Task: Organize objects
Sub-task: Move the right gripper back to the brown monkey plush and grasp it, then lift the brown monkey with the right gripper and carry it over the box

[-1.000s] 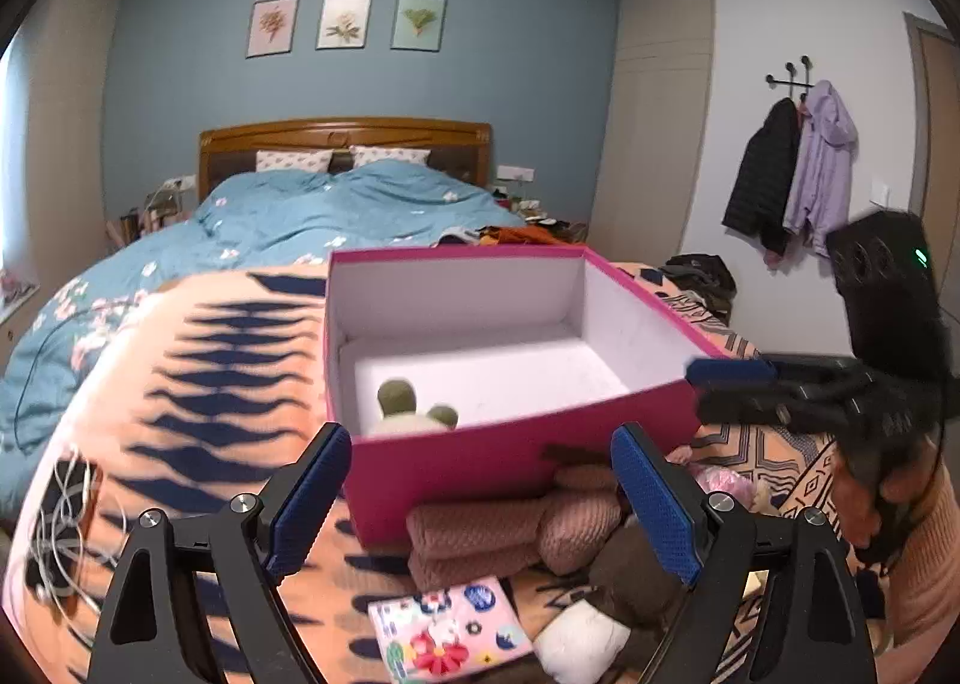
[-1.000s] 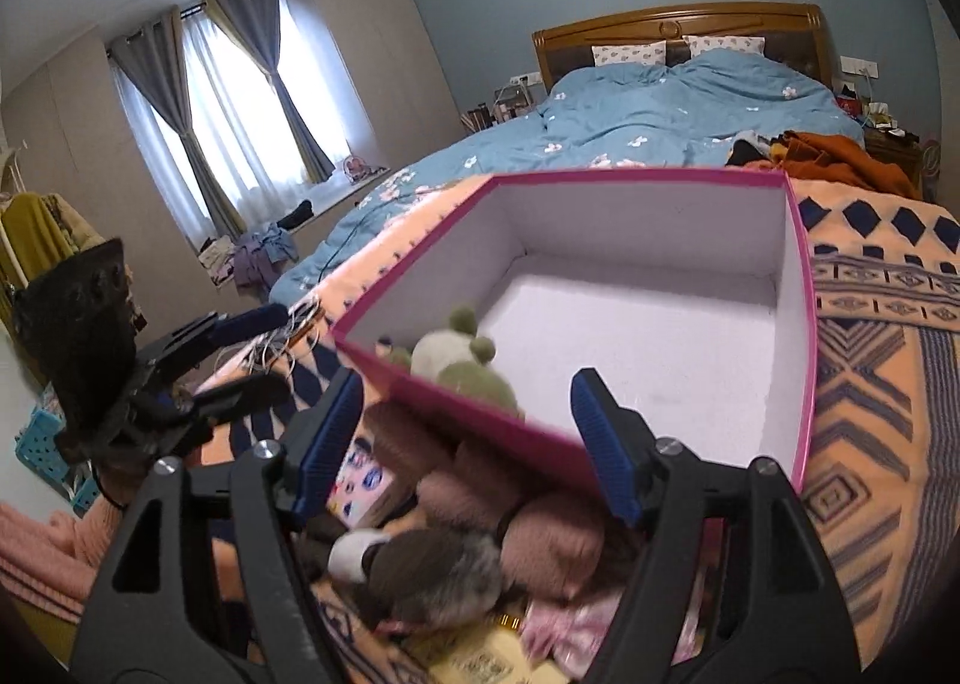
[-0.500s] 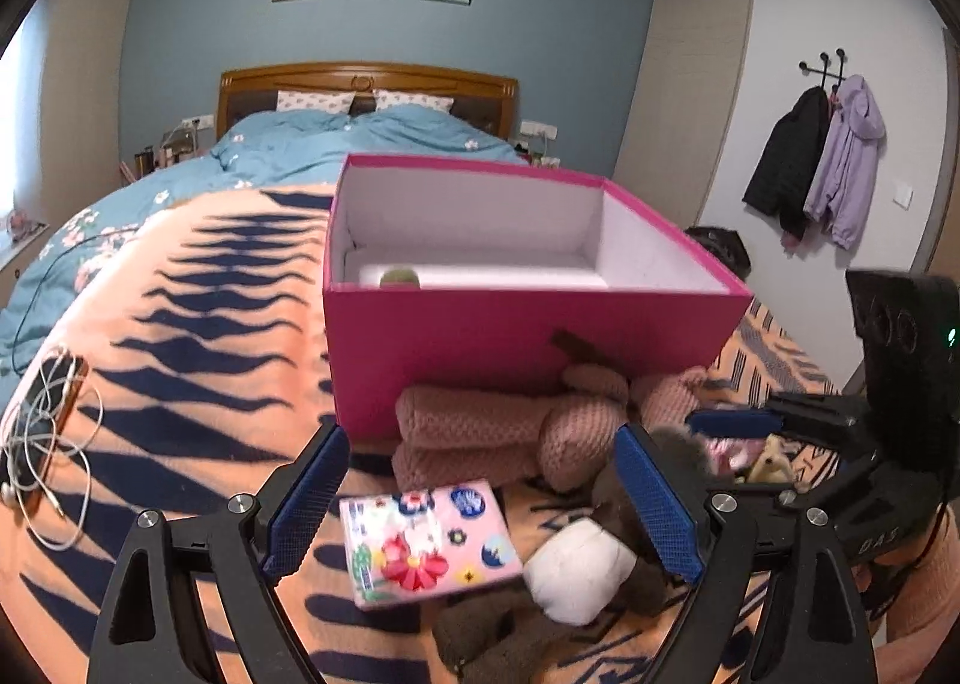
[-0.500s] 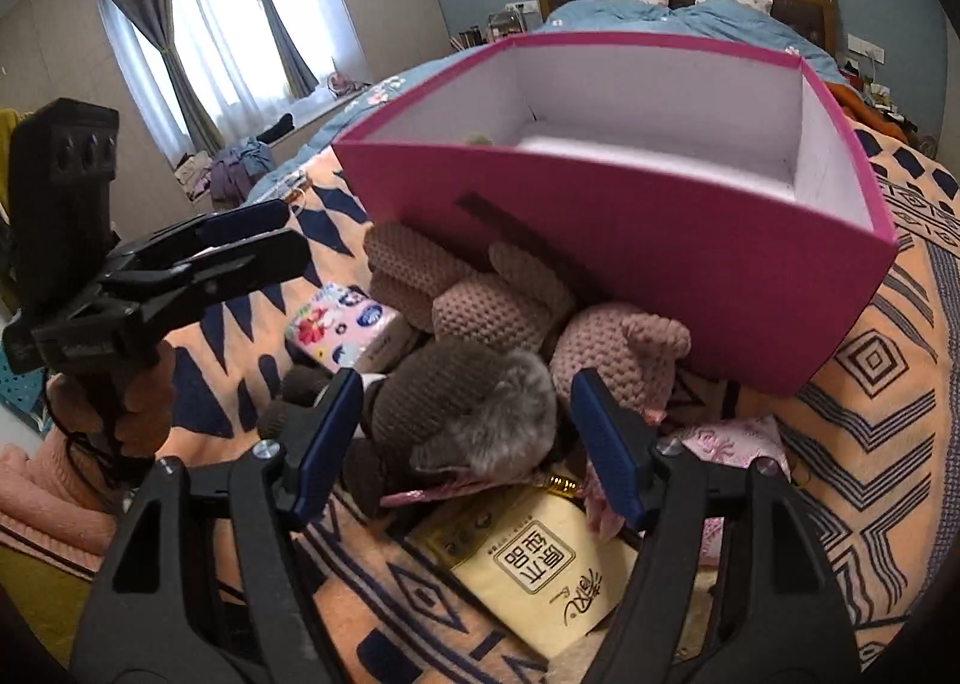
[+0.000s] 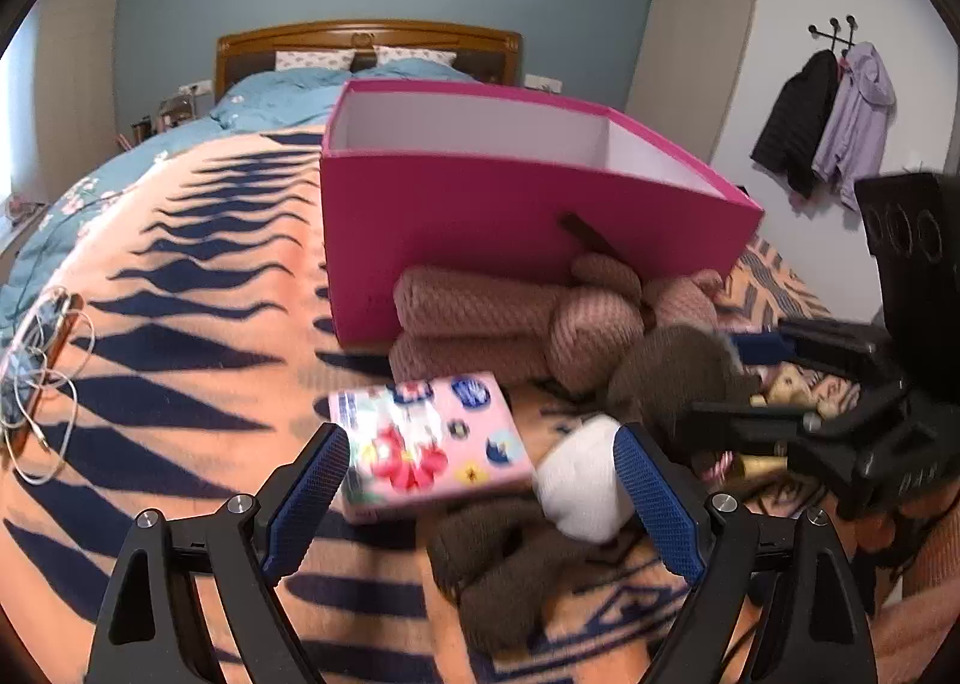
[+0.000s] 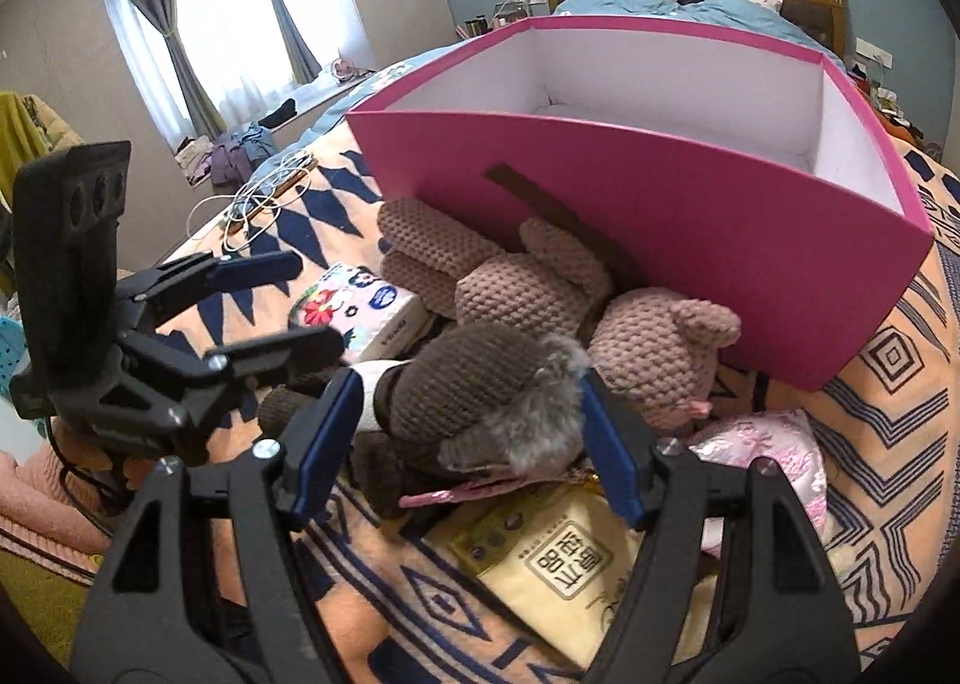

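Left gripper fingers spread above pink packet; pink box behind plush toys.

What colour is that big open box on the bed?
The box is bright pink outside, white inside; clearest in the right wrist view.

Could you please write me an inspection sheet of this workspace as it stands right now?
Surface: orange blanket with navy pattern on a bed.
Job's things: open magenta cardboard box; pink-brown knitted plush against its front; dark brown knitted plush; pink flowered packet; yellow printed pouch.
Clutter: pink satin pouch.
Grippers: left gripper open, empty; right gripper open, straddling the dark plush.
Cables: white cord over a phone.
Surroundings: curtained window; hanging coats.
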Motion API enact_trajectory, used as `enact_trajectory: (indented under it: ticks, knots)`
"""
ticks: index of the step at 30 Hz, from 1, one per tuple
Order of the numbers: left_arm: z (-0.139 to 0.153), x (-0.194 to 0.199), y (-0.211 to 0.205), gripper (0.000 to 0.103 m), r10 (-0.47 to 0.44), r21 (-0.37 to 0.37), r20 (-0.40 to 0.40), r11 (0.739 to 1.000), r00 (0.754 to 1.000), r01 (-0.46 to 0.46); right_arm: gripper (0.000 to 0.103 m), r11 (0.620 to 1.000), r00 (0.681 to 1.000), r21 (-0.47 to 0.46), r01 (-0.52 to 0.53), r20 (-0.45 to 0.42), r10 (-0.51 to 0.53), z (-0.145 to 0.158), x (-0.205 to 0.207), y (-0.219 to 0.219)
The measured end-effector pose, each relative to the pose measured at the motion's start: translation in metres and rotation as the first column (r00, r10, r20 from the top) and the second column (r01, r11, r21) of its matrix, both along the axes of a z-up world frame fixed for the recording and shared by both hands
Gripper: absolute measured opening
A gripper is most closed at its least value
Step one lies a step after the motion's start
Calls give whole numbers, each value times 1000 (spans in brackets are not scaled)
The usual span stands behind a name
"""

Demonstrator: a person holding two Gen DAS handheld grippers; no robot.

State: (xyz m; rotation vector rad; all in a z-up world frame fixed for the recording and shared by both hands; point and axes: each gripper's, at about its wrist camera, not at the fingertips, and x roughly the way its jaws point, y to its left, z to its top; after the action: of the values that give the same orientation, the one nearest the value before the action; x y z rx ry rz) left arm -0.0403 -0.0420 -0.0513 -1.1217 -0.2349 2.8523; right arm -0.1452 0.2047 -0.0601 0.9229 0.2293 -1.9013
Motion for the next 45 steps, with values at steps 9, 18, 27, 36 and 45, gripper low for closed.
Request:
enact_trajectory:
  ticks: [9, 18, 27, 36, 45]
  knots:
    - [-9, 14, 3, 92, -70, 42, 37, 997, 997, 68, 73, 1000, 1000, -2, -30, -2, 30, 3, 16, 7]
    - [-13, 22, 10, 91, -126, 75, 44, 990, 991, 122, 72, 1000, 1000, -2, -18, -4, 18, 5, 22, 15]
    - [-12, 27, 18, 85, -134, 51, 56, 990, 989, 131, 62, 1000, 999, -2, -12, 30, 12, -1, 15, 6]
    - [-8, 30, 17, 72, -153, 66, 51, 987, 987, 150, 55, 999, 999, -35, 24, 25, -23, 0, 17, 13]
    - [17, 39, 24, 72, -211, 41, -29, 976, 977, 212, 53, 991, 997, -112, 73, 45, -69, 12, 11, 27]
